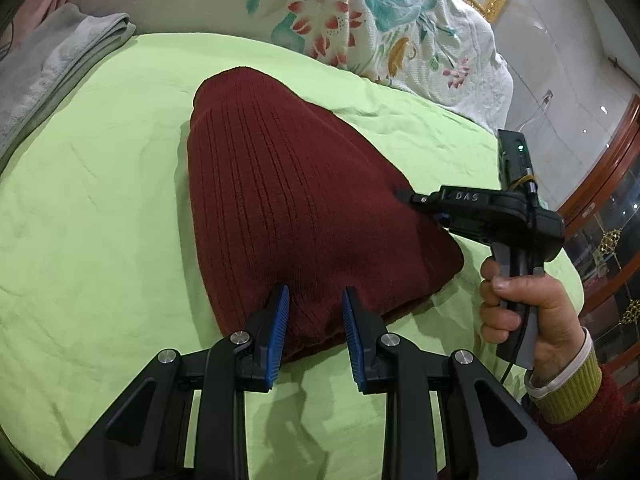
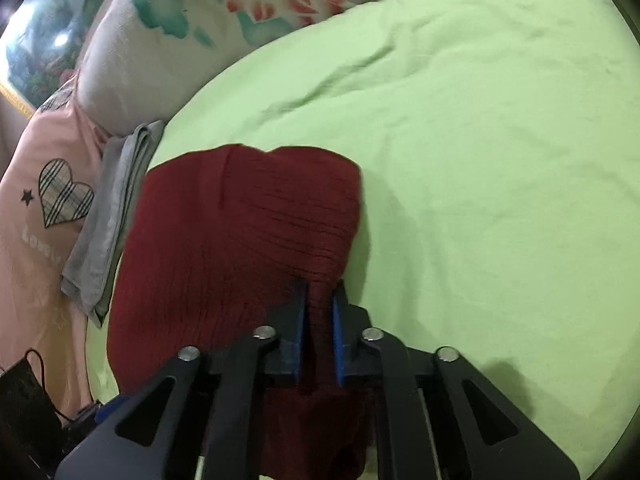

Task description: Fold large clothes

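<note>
A dark red ribbed knit sweater [image 1: 280, 200] lies folded into a thick bundle on the green bedsheet [image 1: 100, 200]. My left gripper [image 1: 314, 300] holds its near edge, with knit bunched between the blue pads [image 1: 280, 320]. At the bundle's right edge is my right gripper [image 1: 404, 194], held by a person's hand [image 1: 520, 308]. In the right wrist view the sweater [image 2: 240, 232] spreads ahead and to the left. There the right gripper [image 2: 319, 296] stands nearly shut, a ridge of red knit filling the narrow gap between its pads.
A folded grey towel [image 1: 52, 68] [image 2: 108, 232] lies at the sheet's left edge. A floral quilt [image 1: 340, 12] is piled at the head of the bed. Pink cloth with a heart print [image 2: 48, 208] lies left of the towel. A glass-fronted wooden cabinet [image 1: 608, 220] stands at the right.
</note>
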### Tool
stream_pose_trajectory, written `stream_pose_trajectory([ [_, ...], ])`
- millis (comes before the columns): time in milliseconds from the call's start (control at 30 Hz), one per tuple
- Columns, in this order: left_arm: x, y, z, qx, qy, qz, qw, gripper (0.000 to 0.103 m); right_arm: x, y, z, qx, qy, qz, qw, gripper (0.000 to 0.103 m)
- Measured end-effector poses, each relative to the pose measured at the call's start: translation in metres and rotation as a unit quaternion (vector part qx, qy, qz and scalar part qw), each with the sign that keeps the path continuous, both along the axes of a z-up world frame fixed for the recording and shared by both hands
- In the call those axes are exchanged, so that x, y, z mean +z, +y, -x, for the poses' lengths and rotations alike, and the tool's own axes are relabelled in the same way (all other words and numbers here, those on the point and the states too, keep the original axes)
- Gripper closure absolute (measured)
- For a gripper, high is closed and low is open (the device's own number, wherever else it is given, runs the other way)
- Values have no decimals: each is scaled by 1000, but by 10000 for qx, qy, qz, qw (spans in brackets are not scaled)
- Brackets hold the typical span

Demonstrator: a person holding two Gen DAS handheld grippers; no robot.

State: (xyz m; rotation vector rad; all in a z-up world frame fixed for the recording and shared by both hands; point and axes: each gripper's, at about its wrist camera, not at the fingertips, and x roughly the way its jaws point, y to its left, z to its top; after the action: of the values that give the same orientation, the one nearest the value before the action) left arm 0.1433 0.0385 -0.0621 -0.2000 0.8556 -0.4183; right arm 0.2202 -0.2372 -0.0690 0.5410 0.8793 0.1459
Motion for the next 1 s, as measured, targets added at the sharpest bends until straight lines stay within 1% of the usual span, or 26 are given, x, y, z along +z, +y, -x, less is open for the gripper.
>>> stream_pose_trajectory([
  [33, 0, 1, 0, 13, 8, 13, 10000, 75, 7, -2, 4, -112, -64, 70, 9999, 81],
  [67, 0, 2, 1, 19, 13, 25, 10000, 75, 18, -2, 9, -258, -195, 218, 9992, 80],
  [100, 0, 2, 0, 24, 20, 44, 10000, 75, 31, -1, 16, -354, -427, 373, 9978, 80],
  [133, -1, 3, 0, 23, 24, 58, 10000, 75, 41, 2, 22, -331, -648, 445, 9964, 79],
  [167, -1, 3, 0, 26, 39, 70, 10000, 75, 49, 8, 24, -194, -820, 472, 9953, 79],
  [200, 0, 3, -1, 35, 55, 73, 10000, 75, 54, 16, 24, 61, -884, 446, 9951, 76],
  [233, 1, 3, -1, 51, 74, 78, 9999, 75, 54, 22, 21, 257, -854, 379, 9953, 74],
  [333, 15, 13, 1, 188, -2, 367, 9991, 73, 50, 25, 17, 388, -728, 271, 9962, 74],
  [367, 18, 17, 1, 246, -30, 376, 9990, 68, 50, 26, 13, 355, -717, 264, 9964, 73],
  [400, 21, 21, 0, 371, -68, 346, 9987, 64, 48, 22, 10, 277, -688, 256, 9969, 66],
  [433, 23, 26, -3, 480, -93, 329, 9983, 64, 46, 16, 7, 165, -647, 233, 9975, 49],
  [467, 25, 32, -8, 589, -87, 362, 9976, 64, 44, 14, 0, 27, -605, 217, 9979, 42],
  [500, 25, 36, -14, 651, -47, 398, 9971, 64, 41, 7, -3, -151, -597, 193, 9979, 37],
  [567, 22, 44, -26, 836, 83, 453, 9954, 64, 33, -5, -18, -362, -473, 70, 9982, 37],
  [633, 19, 48, -34, 935, 128, 475, 9944, 63, 21, -12, -37, -313, -213, -162, 9992, 37],
  [667, 16, 50, -40, 973, 167, 529, 9937, 60, 16, -14, -46, -240, -109, -247, 9993, 37],
  [700, 14, 51, -45, 976, 196, 583, 9933, 58, 9, -13, -58, -96, 20, -355, 9993, 39],
  [733, 13, 50, -50, 962, 225, 615, 9932, 58, 4, -9, -66, 101, 81, -475, 9988, 71],
  [767, 12, 48, -55, 954, 267, 590, 9933, 58, 1, -5, -70, 268, 84, -601, 9978, 90],
  [800, 13, 45, -58, 940, 255, 545, 9938, 61, 5, -5, -68, 244, -3, -614, 9978, 92],
  [867, 17, 35, -59, 791, 184, 393, 9959, 61, 17, -8, -56, 74, -327, -463, 9984, 93],
  [900, 17, 31, -60, 748, 165, 306, 9966, 61, 18, -9, -52, -18, -358, -397, 9986, 93],
  [967, 14, 19, -60, 701, 120, -3, 9975, 60, 10, -8, -53, -106, -199, -260, 9994, 92],
  [1000, 13, 17, -60, 708, 96, -84, 9974, 60, 4, -6, -55, -49, -53, -214, 9997, 85],
])
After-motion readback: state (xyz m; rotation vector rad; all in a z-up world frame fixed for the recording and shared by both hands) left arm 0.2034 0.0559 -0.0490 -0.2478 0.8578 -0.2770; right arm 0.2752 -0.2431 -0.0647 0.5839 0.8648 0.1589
